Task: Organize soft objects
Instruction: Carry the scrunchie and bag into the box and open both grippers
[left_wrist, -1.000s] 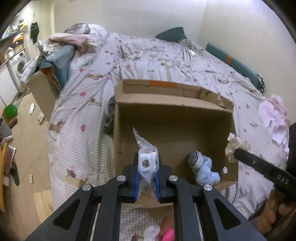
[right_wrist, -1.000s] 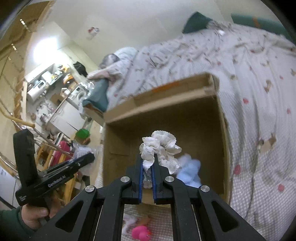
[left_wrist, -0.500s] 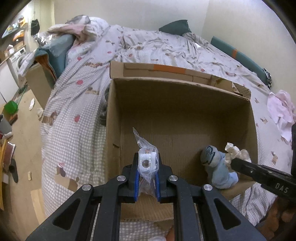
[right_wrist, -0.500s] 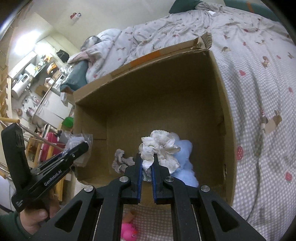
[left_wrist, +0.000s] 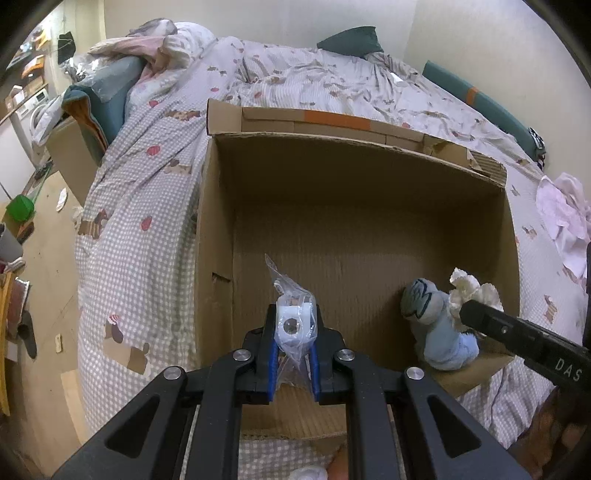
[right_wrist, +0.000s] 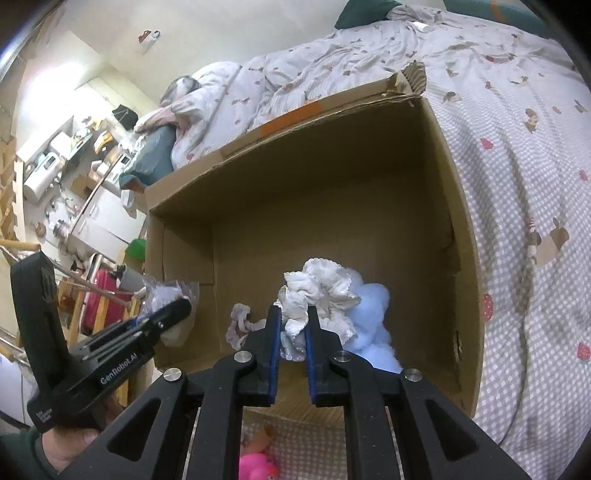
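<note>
An open cardboard box (left_wrist: 218, 236) (right_wrist: 458, 206) lies on a checked bedspread. My left gripper (left_wrist: 294, 325) is shut on a clear plastic bag with a white item inside (left_wrist: 293, 323), held over the box's near left part. My right gripper (right_wrist: 293, 325) is shut on a white frilly cloth (right_wrist: 321, 291), held over the box's near right part; it also shows in the left wrist view (left_wrist: 474, 293). A light blue plush toy (left_wrist: 439, 328) (right_wrist: 373, 325) sits in the box below the cloth. A small grey-white cloth (right_wrist: 242, 321) lies on the box floor.
A pink toy (right_wrist: 256, 465) lies on the bedspread in front of the box. A pale pink garment (left_wrist: 561, 218) lies to the right. Bedding and pillows (left_wrist: 155, 48) pile at the far left. The floor and furniture (right_wrist: 62, 173) are to the left of the bed.
Both grippers have moved forward and down over the box, each still holding its item. The box fills more of both views.
</note>
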